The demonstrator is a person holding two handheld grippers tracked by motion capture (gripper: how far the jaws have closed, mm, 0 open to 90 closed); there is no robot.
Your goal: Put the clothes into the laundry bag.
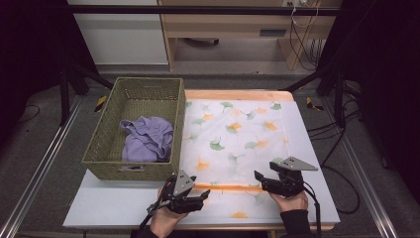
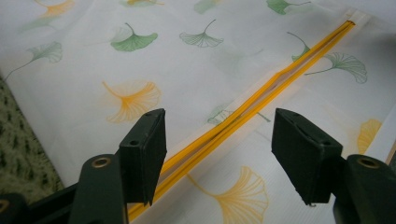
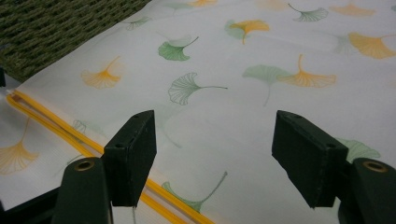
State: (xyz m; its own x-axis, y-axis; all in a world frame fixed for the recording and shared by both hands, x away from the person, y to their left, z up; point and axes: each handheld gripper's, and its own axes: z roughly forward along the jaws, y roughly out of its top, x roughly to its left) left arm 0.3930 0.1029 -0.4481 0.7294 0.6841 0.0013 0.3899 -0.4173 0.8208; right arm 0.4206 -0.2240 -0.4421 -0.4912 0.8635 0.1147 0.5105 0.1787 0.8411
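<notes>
A white cloth printed with green and orange ginkgo leaves lies spread flat on the table, its orange-trimmed edge folded over near the front. My left gripper hovers open at the left end of that orange edge, nothing between its jaws. My right gripper stands open at the right end, just above the cloth, with the orange edge passing below its left jaw. Neither touches the fabric.
A green woven basket stands at the cloth's left side with a crumpled purple garment inside. Its wall is close to the cloth edge. White tabletop lies in front of the basket.
</notes>
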